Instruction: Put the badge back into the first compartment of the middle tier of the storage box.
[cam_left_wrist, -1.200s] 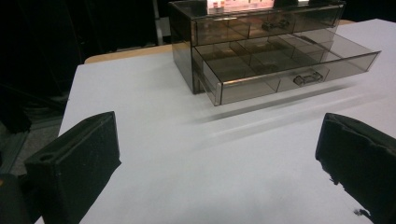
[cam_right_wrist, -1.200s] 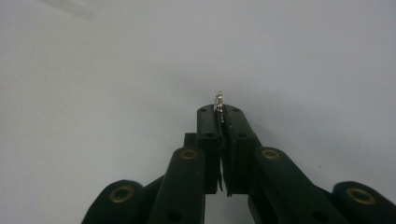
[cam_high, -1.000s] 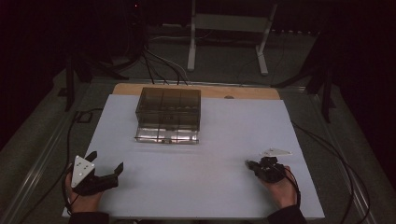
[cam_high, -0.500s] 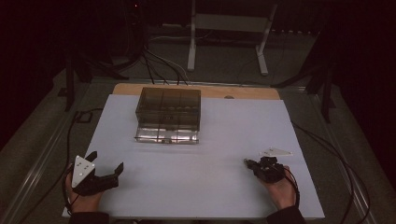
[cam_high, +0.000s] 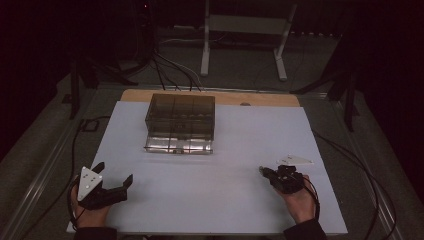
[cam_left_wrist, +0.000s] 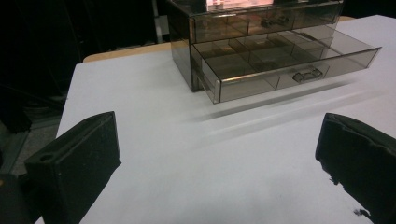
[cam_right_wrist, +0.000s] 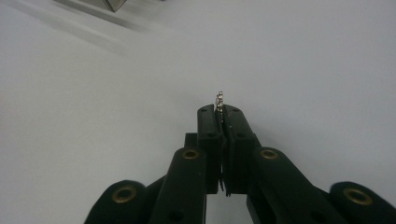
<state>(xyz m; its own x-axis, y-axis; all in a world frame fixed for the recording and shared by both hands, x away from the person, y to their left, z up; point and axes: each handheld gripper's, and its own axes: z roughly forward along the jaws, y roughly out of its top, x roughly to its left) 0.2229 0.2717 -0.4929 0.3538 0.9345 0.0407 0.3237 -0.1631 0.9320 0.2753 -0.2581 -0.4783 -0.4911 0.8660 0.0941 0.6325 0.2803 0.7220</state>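
Note:
A smoky see-through drawer box stands at the back middle of the white table; its lower drawer is pulled out, and its divided compartments look bare. My left gripper rests at the near left, open wide with nothing between its fingers. At the near right my right gripper points left, shut on a tiny silvery piece that sticks out past its tips. In its own view the right gripper has its jaws pressed together.
A wooden strip edges the table's far side. Beyond it, cables and white stand legs lie on the dark floor. A cable runs off the table's left edge.

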